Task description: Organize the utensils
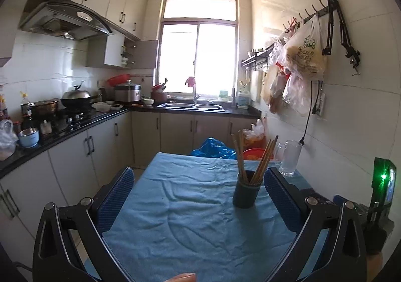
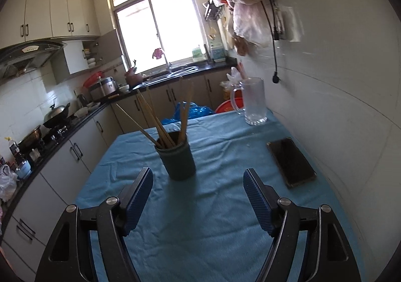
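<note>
The chopsticks (image 2: 160,121) stand bundled in a dark green cup (image 2: 178,159), which sits on the blue cloth (image 2: 200,219) covering the table — in the right wrist view the cup is at about twelve o'clock from our right gripper (image 2: 198,199), a little to the left of centre. In the left wrist view the same cup (image 1: 246,191) lies at roughly one o'clock from our left gripper (image 1: 198,196), close to its right finger but not touching it.

Both tools stand apart with nothing between their pads; the left one is spread as wide as it goes.

We judge the chopsticks light, stiff and thin, and likely smooth enough to slide or twist in a loose pinch. They fan out at differing angles, so we would take one by its upper shaft, well above the cup's rim, where it stands clear of its neighbours. The cup itself looks light and could tip if a stick drags on its rim.

Further out, a clear glass mug (image 2: 253,103) stands at one o'clock near the wall — fragile, best avoided — and a dark phone (image 2: 290,161) lies flat at two o'clock.
</note>
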The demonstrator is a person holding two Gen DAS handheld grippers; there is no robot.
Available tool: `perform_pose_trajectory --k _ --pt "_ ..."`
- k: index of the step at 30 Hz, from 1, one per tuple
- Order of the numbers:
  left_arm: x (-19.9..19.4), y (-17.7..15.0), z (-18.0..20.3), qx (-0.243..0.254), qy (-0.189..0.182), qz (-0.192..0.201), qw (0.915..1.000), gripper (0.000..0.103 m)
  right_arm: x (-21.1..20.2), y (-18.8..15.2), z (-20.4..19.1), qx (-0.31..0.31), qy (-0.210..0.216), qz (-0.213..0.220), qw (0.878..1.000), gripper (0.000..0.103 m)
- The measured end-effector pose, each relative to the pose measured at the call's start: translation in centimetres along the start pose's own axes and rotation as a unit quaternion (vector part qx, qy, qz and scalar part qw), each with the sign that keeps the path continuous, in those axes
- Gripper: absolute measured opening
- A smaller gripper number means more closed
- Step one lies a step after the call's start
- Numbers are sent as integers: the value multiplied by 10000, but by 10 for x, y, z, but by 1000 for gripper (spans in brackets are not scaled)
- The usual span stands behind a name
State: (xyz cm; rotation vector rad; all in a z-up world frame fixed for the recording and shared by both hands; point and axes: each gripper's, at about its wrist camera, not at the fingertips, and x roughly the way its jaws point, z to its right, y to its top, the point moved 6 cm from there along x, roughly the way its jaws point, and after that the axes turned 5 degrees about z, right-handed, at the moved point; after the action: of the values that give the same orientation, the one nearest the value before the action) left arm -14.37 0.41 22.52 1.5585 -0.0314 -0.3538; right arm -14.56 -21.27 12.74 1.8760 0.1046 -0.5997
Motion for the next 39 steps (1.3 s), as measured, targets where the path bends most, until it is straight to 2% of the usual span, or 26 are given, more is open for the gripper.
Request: perform_pose_trajectory --k 8,15,20,31,39 --pt "-2 -20 13 433 407 -88 9982 103 -15 -16 -7 -260 -205 46 9994 81" --pt "3 -32 24 571 519 -197 9968 103 -14 -25 -4 -410 -304 -63 9987 81" --pt "12 -41 26 439 360 -461 9973 103 -8 -30 3 -363 -368 -158 9985 81" --pt "44 -70 36 598 383 -1059 9918 103 13 -40 8 -326 -398 -415 9978 81" --pt "64 -85 35 508 296 -1422 9881 103 26 -45 10 -321 -452 -538 9970 81"
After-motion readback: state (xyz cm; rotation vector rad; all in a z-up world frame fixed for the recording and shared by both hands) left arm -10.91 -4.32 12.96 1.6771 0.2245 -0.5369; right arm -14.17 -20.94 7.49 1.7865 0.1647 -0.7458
